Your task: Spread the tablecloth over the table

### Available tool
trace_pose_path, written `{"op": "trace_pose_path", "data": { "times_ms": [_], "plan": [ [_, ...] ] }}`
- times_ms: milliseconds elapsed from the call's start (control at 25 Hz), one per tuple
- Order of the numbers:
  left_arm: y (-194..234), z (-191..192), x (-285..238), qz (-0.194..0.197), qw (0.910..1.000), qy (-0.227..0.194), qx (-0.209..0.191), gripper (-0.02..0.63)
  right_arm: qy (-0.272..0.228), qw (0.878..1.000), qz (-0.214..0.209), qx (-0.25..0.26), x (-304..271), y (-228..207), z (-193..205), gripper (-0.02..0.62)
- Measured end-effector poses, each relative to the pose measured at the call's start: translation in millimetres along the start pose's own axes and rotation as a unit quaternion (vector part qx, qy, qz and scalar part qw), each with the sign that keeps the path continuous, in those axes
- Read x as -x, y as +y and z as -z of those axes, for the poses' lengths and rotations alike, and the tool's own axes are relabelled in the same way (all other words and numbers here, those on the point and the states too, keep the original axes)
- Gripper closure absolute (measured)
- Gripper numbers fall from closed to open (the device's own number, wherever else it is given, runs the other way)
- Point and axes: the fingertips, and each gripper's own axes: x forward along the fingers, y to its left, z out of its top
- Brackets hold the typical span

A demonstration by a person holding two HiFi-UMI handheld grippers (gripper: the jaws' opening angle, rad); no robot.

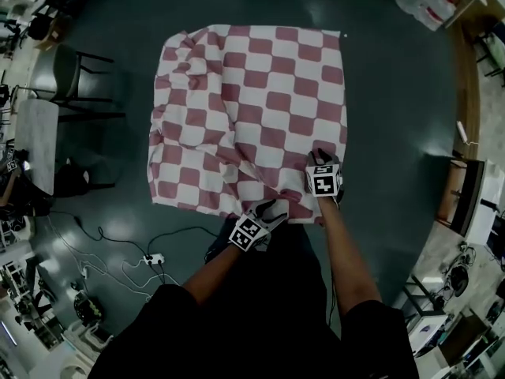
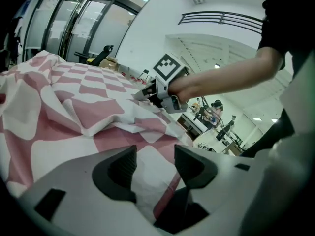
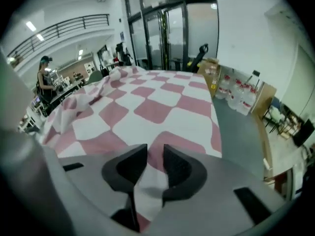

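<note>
Tablecloth (image 1: 251, 117) lies spread out, rumpled and creased.

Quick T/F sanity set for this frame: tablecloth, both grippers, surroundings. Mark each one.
1. The tablecloth is checked red and white. True.
2. The tablecloth lies perfectly smooth. False: folds bunch up across its near left part.
3. The left gripper and the right gripper are both at the tablecloth's near edge. True.
4. The left gripper is shut tight. False: its jaws stand apart, with tablecloth showing between them.
5. A chair stands on the floor to the left in the head view. True.
</note>
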Motion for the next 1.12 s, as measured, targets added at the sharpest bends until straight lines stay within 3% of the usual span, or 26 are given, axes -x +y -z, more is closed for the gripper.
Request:
{"op": "trace_pose_path", "data": {
  "times_ms": [120, 280, 400, 520, 600, 680, 800, 960, 1120],
  "plan": [
    [-2.9, 7.4, 4.6, 0.004, 0.9994, -0.001, 0.035, 0.368, -0.016, 0.997, 0.059, 0.04, -6.6, -32.2, -12.6, 0.479],
    [-20.7, 19.1, 1.3, 0.051, 0.9929, -0.007, 0.108, 0.367, -0.025, 0.996, 0.074, 0.035, -20.4, -81.4, -33.3, 0.479],
    [-37.3, 16.2, -6.9, 0.08, 0.9919, -0.003, 0.099, 0.356, -0.021, 0.997, 0.069, 0.038, -15.3, -101.3, -42.2, 0.458],
    [-38.4, 11.7, -1.8, 0.086, 0.9927, -0.007, 0.084, 0.351, -0.063, 0.996, 0.067, 0.019, 16.0, -88.6, -48.1, 0.468],
    [-26.5, 0.7, 8.0, 0.069, 0.9948, -0.03, 0.068, 0.351, -0.079, 0.996, 0.043, -0.004, 31.5, -57.8, -34.7, 0.492],
    [-3.3, -9.8, 16.3, 0.032, 0.9969, -0.049, 0.052, 0.351, -0.062, 0.998, 0.022, -0.005, 28.5, -26.8, -9.4, 0.492],
    [27.7, -5.5, 20.2, -0.01, 0.9978, -0.034, 0.057, 0.351, -0.033, 0.999, 0.012, 0.018, 10.4, -3.1, 20.3, 0.491],
    [31.2, -5.3, 18.9, -0.014, 0.9964, -0.032, 0.078, 0.347, -0.046, 0.999, 0.012, 0.017, 12.3, -10.2, 10.1, 0.484],
    [26.6, -16.5, 25.3, -0.019, 0.9962, -0.045, 0.072, 0.347, -0.081, 0.995, 0.014, -0.054, 74.6, -3.5, 20.9, 0.482]
  ]
}}
